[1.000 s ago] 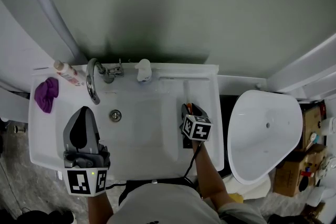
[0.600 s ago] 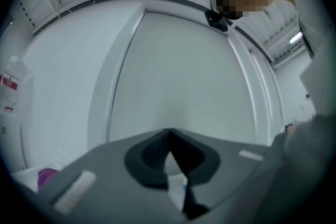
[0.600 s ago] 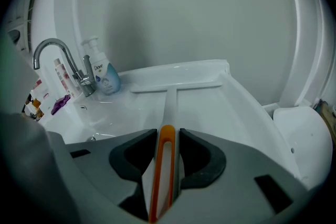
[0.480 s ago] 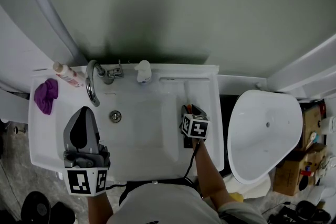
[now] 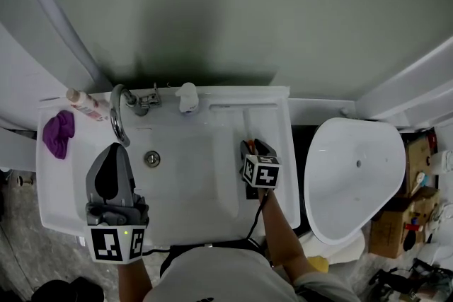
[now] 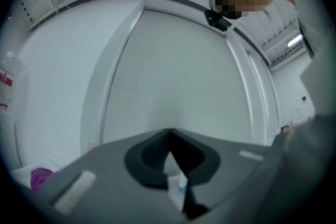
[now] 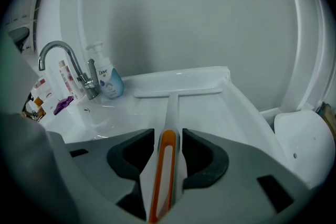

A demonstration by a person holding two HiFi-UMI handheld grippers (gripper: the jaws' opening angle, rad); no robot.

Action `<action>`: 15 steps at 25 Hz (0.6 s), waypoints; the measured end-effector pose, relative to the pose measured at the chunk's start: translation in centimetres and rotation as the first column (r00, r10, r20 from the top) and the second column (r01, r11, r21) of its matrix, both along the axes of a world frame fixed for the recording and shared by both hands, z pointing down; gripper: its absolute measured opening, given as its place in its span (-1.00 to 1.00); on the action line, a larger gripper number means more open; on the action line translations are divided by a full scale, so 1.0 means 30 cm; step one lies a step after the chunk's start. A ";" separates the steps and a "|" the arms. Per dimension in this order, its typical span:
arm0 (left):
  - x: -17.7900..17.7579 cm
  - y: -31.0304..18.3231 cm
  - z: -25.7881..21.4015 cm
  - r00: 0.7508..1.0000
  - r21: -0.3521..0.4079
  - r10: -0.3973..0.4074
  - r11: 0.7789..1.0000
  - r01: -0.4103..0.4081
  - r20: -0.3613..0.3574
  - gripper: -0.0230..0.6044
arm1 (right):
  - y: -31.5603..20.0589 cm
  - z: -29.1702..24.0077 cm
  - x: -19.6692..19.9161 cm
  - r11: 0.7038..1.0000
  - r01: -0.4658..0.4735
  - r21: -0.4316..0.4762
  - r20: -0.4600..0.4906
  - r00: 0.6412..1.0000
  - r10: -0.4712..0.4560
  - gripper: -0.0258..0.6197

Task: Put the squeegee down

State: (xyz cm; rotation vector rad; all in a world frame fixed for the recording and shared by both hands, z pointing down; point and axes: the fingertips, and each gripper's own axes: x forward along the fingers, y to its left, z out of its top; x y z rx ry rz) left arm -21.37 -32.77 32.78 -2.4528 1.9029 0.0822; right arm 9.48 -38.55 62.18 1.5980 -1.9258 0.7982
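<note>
The white squeegee point(image 7: 177, 93) lies on the sink's right rim point(image 5: 281, 152), its blade toward the back wall. Its orange-striped handle point(image 7: 167, 157) runs back between the jaws of my right gripper point(image 7: 168, 136). Those jaws are opening, and a thin gap shows on each side of the handle. In the head view the right gripper point(image 5: 255, 148) points down at that rim, where the squeegee point(image 5: 247, 118) shows faintly. My left gripper point(image 5: 112, 151) hovers level over the sink's left front with its jaws shut and nothing in them, and its left gripper view point(image 6: 169, 136) faces the wall.
A chrome faucet point(image 5: 117, 117) and a soap pump bottle point(image 5: 187, 97) stand at the back of the basin. A purple cloth point(image 5: 58, 132) and a pink-labelled tube point(image 5: 83, 104) lie at the back left. A white toilet point(image 5: 354, 173) stands to the right of the sink.
The head view has drifted a little, so the sink sits slightly lower and to the left. Both grippers keep their places over the sink.
</note>
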 end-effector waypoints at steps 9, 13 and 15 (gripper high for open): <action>0.027 -0.005 -0.013 0.999 0.017 0.038 0.999 -0.037 -0.015 -0.90 | 0.028 -0.183 -0.013 0.989 0.018 0.149 -0.010 1.000 -0.017 -0.91; 0.033 -0.003 -0.013 0.998 0.024 0.053 0.998 -0.053 -0.019 -0.90 | 0.047 -0.253 -0.037 0.976 0.058 0.212 -0.017 0.998 -0.055 -0.92; 0.039 0.004 -0.019 0.998 0.030 0.060 0.998 -0.059 -0.021 -0.90 | 0.062 -0.297 -0.043 0.967 0.071 0.244 -0.025 0.997 -0.068 -0.92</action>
